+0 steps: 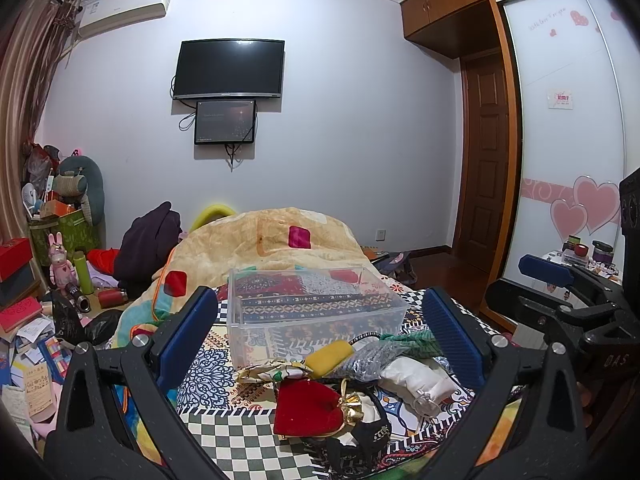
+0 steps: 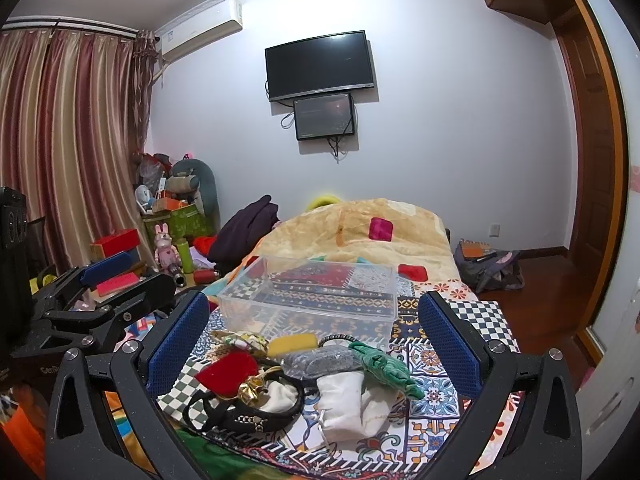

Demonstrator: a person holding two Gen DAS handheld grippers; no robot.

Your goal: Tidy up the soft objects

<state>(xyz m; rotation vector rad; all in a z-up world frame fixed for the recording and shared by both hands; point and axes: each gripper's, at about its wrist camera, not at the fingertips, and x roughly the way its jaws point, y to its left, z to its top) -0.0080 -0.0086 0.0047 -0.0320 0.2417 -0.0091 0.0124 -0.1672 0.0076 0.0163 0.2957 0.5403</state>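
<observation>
Patterned bedding [image 2: 460, 344] covers the bed before you, with a pale wall, two dark screens and a striped curtain behind it. Your left gripper [image 1: 320, 336] is spread wide, its two blue pads [image 1: 188, 332] standing well apart and closed on nothing; the small heap of soft things lies below and between them. Your right gripper [image 2: 316, 340] is just as wide and also holds nothing, its pads touching no item.

One clear plastic box [image 1: 316, 312] sits on the bedding just beyond the heap, and through its walls you see only the pattern beneath (nothing shows inside it).

Just in front of the box lie one yellow pouch [image 2: 292, 345], one green cloth piece [image 2: 386, 368], one grey mesh bag [image 2: 316, 360] and one floral fabric piece [image 1: 272, 372]. Nearer you than those are one red velvet pouch [image 1: 308, 410], one small gold bag [image 2: 252, 392], one black strap [image 2: 248, 420] curled around the gold bag, and one white drawstring bag [image 2: 344, 404]. Behind the box rises a beige blanket [image 1: 272, 240], bunched into a mound.
</observation>
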